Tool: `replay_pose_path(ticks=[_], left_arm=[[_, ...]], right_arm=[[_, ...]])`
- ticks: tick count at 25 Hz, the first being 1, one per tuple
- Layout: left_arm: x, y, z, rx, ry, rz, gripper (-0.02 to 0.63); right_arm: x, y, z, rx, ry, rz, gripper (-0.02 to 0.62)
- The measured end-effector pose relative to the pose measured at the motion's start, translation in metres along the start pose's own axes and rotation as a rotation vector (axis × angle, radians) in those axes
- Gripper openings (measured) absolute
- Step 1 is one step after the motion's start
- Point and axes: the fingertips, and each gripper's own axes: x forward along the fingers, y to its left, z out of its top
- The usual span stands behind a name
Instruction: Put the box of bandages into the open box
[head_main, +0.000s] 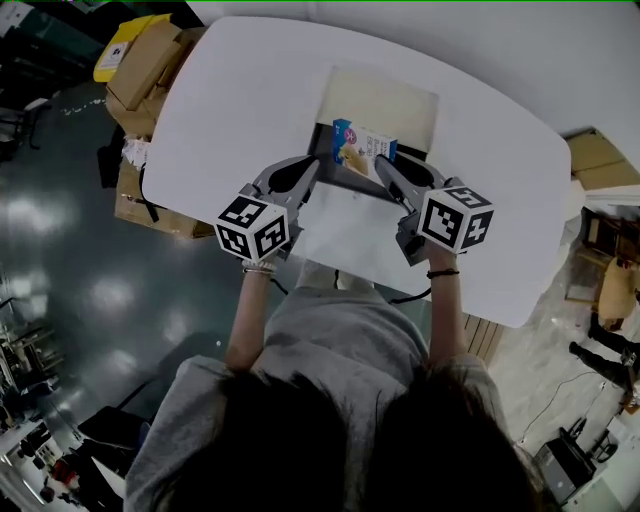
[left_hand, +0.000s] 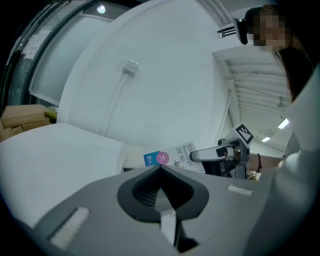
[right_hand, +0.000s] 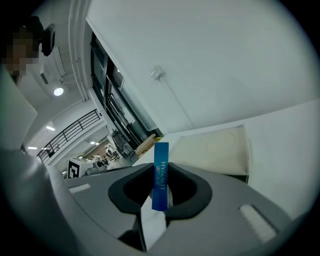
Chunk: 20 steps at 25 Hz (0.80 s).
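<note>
Over the far middle of the white oval counter (head_main: 230, 90), the right gripper (head_main: 388, 166) pinched the blue-and-white cardboard box of bandages (head_main: 362, 147) between its fingers, at the near edge of the open beige cardboard box (head_main: 385, 100). Just left, the left gripper (head_main: 308, 168) kept its fingers pressed together on nothing

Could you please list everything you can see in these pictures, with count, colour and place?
table: one, white, under the work.
open box: one, cream lid raised, dark inside, mid-table.
box of bandages: one, white and blue, at the open box's front edge.
cardboard boxes: several, brown, stacked beside the table's left end.
left gripper: one, grey, jaws together and empty, by the open box.
right gripper: one, grey, jaws shut on the box of bandages.
forearms: two, bare, behind the grippers.
</note>
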Motion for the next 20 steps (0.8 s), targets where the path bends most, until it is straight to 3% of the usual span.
replay_pose_path(ticks=[20], left_arm=[[0.017,0.005,-0.028,-0.053,0.080,-0.052,-0.006]], right_arm=[[0.027,-0.033,-0.040,0.303,0.148,-0.047,0.094]])
